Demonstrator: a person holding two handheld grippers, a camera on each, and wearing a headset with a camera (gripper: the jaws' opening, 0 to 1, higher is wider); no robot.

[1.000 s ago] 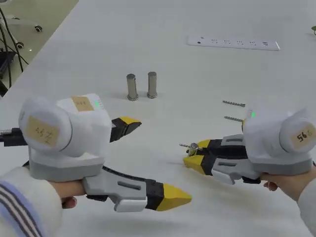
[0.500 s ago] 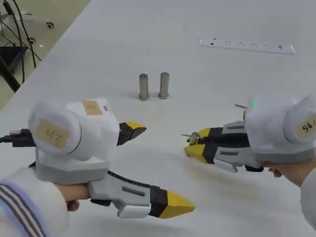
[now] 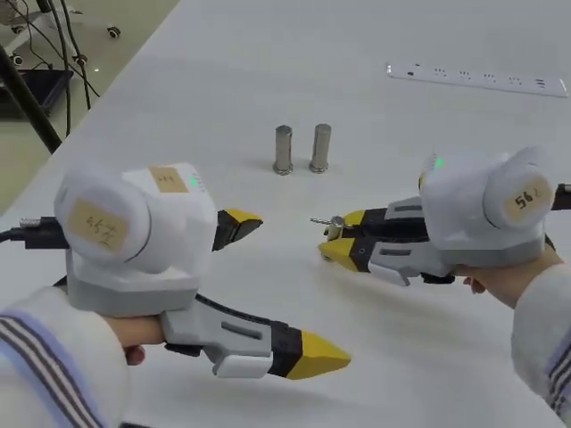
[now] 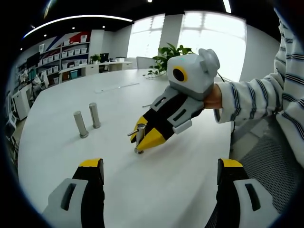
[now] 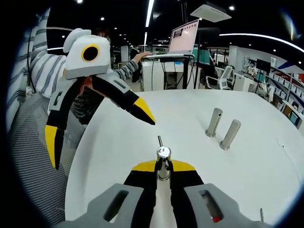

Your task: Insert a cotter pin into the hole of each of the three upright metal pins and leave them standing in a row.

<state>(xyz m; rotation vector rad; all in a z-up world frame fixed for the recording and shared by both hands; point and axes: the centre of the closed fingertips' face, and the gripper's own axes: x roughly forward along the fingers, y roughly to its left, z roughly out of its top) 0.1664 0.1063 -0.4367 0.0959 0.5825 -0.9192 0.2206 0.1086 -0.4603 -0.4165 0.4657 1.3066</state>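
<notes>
Two grey metal pins (image 3: 283, 149) (image 3: 320, 147) stand upright side by side on the white table (image 3: 223, 107); they also show in the right gripper view (image 5: 213, 122) (image 5: 230, 134). My right gripper (image 3: 335, 239) is shut on a third metal pin (image 5: 163, 159), held upright close to the tabletop. A thin cotter pin (image 5: 160, 140) sticks out of that pin's top. This held pin (image 4: 139, 137) sits a short way in front of the standing pair. My left gripper (image 3: 281, 290) hovers open at the near left, jaws wide apart with nothing between them (image 4: 160, 164).
A white power strip (image 3: 477, 78) lies at the far right of the table. Cables and a stand (image 3: 36, 98) are on the floor past the table's left edge. A small loose pin (image 5: 261, 214) lies on the table near my right gripper.
My right gripper has carried the held pin left and farther up the table, closer to the two standing pins. The left gripper stays open in about the same place.
</notes>
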